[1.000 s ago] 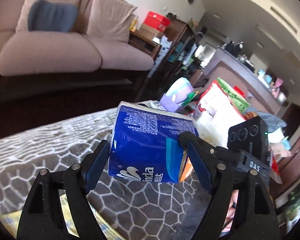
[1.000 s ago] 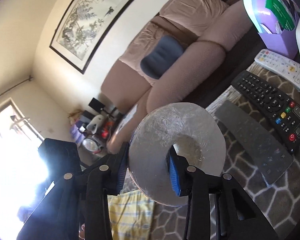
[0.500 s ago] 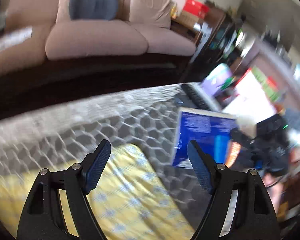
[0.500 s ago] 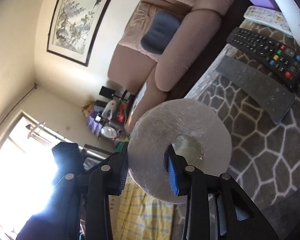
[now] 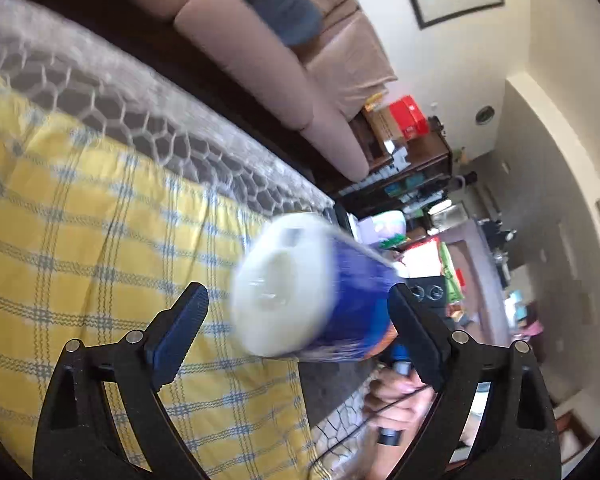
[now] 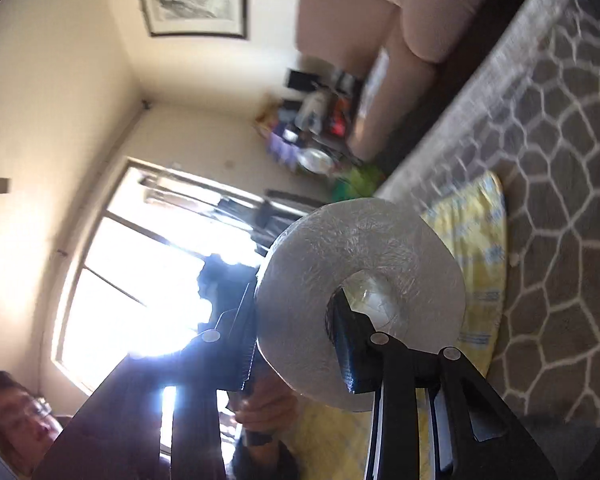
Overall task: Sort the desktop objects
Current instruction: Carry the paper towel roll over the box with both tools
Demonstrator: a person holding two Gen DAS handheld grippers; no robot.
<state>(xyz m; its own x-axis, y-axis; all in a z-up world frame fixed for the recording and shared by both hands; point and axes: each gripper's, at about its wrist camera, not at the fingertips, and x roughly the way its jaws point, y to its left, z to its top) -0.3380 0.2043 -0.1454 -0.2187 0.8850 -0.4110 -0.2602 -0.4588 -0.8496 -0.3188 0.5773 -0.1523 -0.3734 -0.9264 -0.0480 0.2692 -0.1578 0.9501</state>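
Note:
In the left wrist view a blue tissue pack (image 5: 324, 292) with a white end sits between the fingers of my left gripper (image 5: 300, 320). The jaws are spread wide; the right finger (image 5: 416, 336) is at the pack, the left finger (image 5: 180, 332) stands apart from it. The pack is blurred, above a yellow checked cloth (image 5: 80, 248). In the right wrist view my right gripper (image 6: 296, 348) is shut on a white toilet paper roll (image 6: 360, 280), one finger in its core, one outside.
A grey honeycomb-patterned cover (image 5: 140, 120) lies on the table under the yellow cloth (image 6: 476, 248). A pink sofa (image 5: 284, 52) stands beyond the table. Cluttered shelves and snack bags (image 5: 428, 248) are at the far end. The other hand (image 5: 400, 400) shows below.
My left gripper has opened off the blue tissue pack and swung over the yellow cloth. My right gripper keeps hold of the roll and has turned toward the window side.

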